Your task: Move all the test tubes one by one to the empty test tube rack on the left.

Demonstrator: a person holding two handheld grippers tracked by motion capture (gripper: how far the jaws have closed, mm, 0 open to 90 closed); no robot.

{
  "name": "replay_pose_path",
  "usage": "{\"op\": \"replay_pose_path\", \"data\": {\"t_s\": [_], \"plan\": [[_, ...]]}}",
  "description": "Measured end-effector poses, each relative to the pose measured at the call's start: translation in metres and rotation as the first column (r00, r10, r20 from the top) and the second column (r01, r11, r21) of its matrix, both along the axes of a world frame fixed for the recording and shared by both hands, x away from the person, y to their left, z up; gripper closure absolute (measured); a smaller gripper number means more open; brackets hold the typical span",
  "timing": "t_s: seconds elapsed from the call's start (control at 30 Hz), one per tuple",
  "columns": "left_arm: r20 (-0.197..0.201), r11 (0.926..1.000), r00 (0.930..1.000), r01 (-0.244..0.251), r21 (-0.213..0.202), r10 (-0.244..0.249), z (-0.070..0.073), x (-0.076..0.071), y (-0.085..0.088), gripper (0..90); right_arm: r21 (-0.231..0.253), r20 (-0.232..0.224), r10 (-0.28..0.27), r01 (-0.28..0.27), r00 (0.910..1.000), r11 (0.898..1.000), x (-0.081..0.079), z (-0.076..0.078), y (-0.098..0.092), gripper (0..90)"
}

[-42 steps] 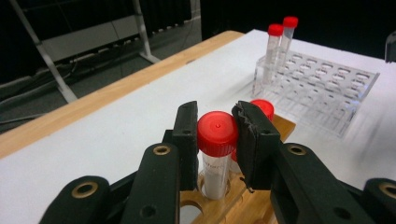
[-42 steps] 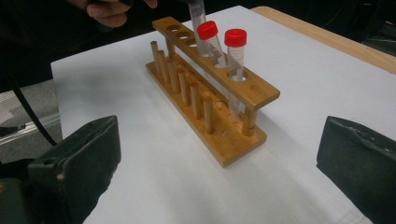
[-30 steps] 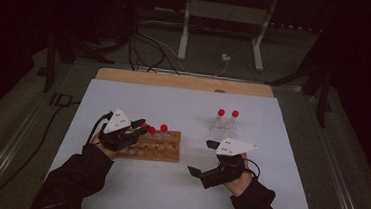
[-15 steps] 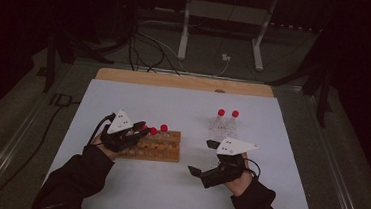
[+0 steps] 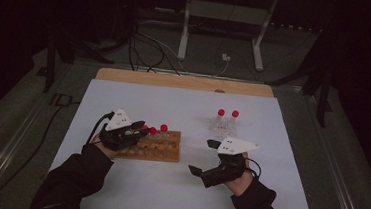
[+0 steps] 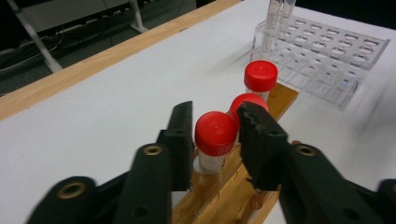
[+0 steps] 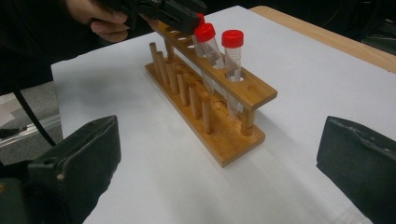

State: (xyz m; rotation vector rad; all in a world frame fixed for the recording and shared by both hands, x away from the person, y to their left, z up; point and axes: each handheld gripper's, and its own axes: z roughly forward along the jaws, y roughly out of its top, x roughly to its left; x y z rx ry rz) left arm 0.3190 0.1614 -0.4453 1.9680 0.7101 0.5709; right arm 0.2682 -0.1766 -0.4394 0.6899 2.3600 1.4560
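Observation:
A wooden rack stands left of centre on the white table and holds three red-capped tubes. My left gripper straddles the nearest tube. Its jaws have just been opening, and a thin gap shows beside the cap. The other two tubes stand upright further along the rack. My right gripper hovers to the right of the rack, open wide with nothing between its jaws. A clear plastic rack with two red-capped tubes stands at the back right.
The white sheet covers the table, with a wooden strip along its far edge. Cables and a metal stand lie on the floor beyond. Bare sheet stretches in front of both racks.

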Motion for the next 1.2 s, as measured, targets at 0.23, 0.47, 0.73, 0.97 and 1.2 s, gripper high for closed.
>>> {"op": "replay_pose_path", "data": {"t_s": [0.23, 0.47, 0.73, 0.97, 1.2], "plan": [[0.021, 0.9996, 0.9997, -0.01, -0.028, 0.01, 0.007, -0.006, 0.006, 51.0, 0.009, 0.003, -0.002, 0.002, 1.0, 1.0, 0.0, 0.002, -0.002, 0.0], [0.051, 0.9953, 0.9986, 0.019, -0.095, -0.014, 0.017, -0.018, 0.017, 32.3, 0.028, 0.019, -0.022, 0.022, 0.9996, 0.999, 0.002, 0.007, -0.009, 0.0], [0.068, 0.9815, 0.9946, 0.089, -0.169, -0.079, 0.023, -0.039, 0.027, 4.2, 0.086, 0.072, -0.064, 0.058, 0.9954, 0.995, 0.012, 0.019, -0.029, 0.0], [0.098, 0.977, 0.9897, 0.12, -0.176, -0.104, 0.016, -0.056, 0.03, 1.0, 0.077, 0.111, -0.144, 0.136, 0.9833, 0.988, 0.029, 0.028, -0.055, 0.0], [0.096, 0.9755, 0.9877, 0.138, -0.171, -0.123, 0.008, -0.061, 0.031, 0.8, 0.079, 0.05, -0.273, 0.269, 0.9608, 0.96, 0.062, 0.016, -0.085, 0.5]]}}
